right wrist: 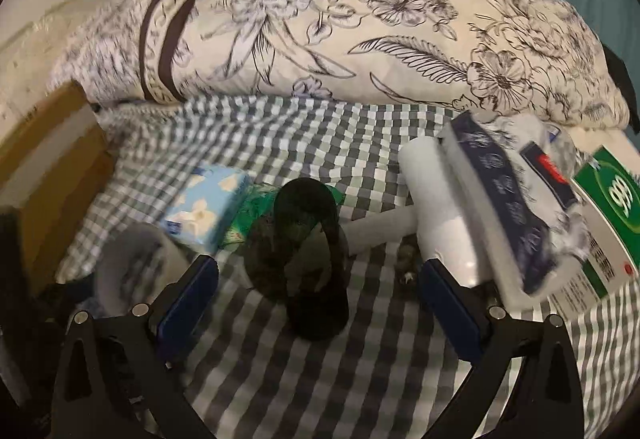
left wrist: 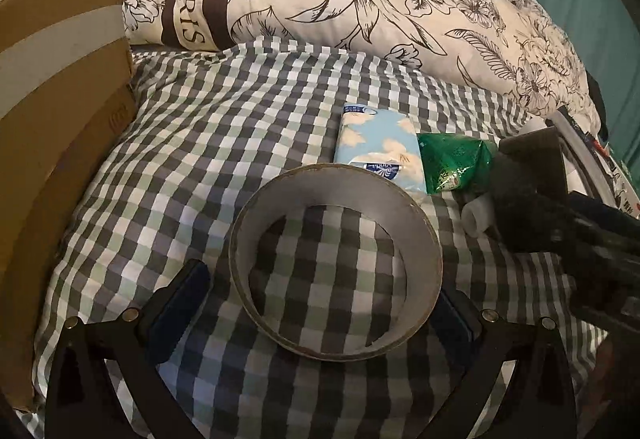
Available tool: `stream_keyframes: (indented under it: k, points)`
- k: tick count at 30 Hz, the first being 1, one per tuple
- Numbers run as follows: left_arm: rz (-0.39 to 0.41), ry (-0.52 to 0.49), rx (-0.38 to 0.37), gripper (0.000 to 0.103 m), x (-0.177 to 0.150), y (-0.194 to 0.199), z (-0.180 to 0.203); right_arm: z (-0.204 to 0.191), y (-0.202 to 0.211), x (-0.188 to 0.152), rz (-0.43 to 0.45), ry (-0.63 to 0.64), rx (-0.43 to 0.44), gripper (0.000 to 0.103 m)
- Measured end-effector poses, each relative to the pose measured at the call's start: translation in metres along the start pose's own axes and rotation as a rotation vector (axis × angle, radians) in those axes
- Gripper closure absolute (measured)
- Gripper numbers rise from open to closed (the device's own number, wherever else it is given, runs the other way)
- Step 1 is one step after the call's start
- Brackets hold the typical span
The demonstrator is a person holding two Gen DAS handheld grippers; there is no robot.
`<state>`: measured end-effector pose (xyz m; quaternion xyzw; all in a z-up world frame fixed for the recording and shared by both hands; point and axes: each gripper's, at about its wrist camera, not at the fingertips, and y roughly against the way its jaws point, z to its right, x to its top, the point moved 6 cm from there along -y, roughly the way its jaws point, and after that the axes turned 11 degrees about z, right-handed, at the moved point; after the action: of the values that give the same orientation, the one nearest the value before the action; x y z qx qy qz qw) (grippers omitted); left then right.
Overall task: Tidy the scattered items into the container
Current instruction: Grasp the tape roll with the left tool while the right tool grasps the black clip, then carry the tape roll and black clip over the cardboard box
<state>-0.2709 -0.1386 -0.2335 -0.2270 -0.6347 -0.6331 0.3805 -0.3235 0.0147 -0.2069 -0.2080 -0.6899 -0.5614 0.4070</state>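
The left tongs [left wrist: 320, 319] stand apart around the tape ring [left wrist: 336, 263] lying flat on the checked bed, the right tongs [right wrist: 320, 291] apart over a dark roll [right wrist: 308, 259] — pinch the ring's wall squarely, then carry it toward the cardboard box [left wrist: 60, 111] at nine o'clock.

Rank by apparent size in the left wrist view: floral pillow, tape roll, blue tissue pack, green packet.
1. Floral pillow
2. Tape roll, though nearness to the camera inflates it
3. Blue tissue pack
4. Green packet, partly hidden, so unsure against the tissue pack
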Motion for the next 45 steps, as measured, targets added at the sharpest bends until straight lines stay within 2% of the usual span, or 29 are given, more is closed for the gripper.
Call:
stream_keyframes:
  k: [2,3,5,6,7,9,13,18,22,25,35,45]
  points:
    - [0.004,0.014,-0.012,0.000,0.001,0.000,-0.002,-0.001,-0.007,-0.001,-0.012,0.004,-0.005,0.005]
    - [0.006,0.021,-0.016,0.000,0.001,-0.001,-0.003,0.000,-0.010,-0.002,-0.019,-0.006,-0.005,0.009]
    - [0.010,0.023,-0.013,0.001,0.002,0.000,-0.002,0.000,-0.014,-0.003,-0.036,-0.020,0.012,0.026]
    - [0.018,0.024,-0.009,0.004,0.002,0.001,-0.003,-0.001,-0.015,-0.005,-0.052,-0.025,0.022,0.042]
    - [0.022,0.027,-0.008,0.007,0.002,0.001,-0.003,0.000,-0.016,-0.006,-0.069,-0.031,0.029,0.042]
    - [0.039,0.045,-0.009,0.020,0.004,0.004,-0.006,0.002,-0.011,-0.007,-0.073,-0.048,0.039,0.042]
    - [0.065,0.085,-0.031,0.020,0.006,0.011,-0.013,0.003,0.009,-0.010,-0.067,-0.049,0.059,0.043]
    - [0.100,0.075,0.002,0.020,0.010,0.033,-0.014,0.004,0.044,-0.017,-0.059,-0.038,0.086,0.043]
    - [0.079,0.024,0.014,0.020,0.007,0.049,-0.008,0.005,0.069,-0.023,-0.055,-0.043,0.091,0.043]
    - [0.061,0.046,0.008,0.020,0.004,0.064,-0.009,0.005,0.083,-0.026,-0.051,-0.049,0.089,0.043]
    - [0.100,0.012,0.033,0.020,0.023,0.149,0.000,0.004,0.148,-0.030,-0.006,-0.065,0.101,0.045]
    - [0.179,-0.041,0.033,0.020,0.059,0.236,0.006,-0.003,0.223,-0.008,0.099,-0.074,0.118,0.045]
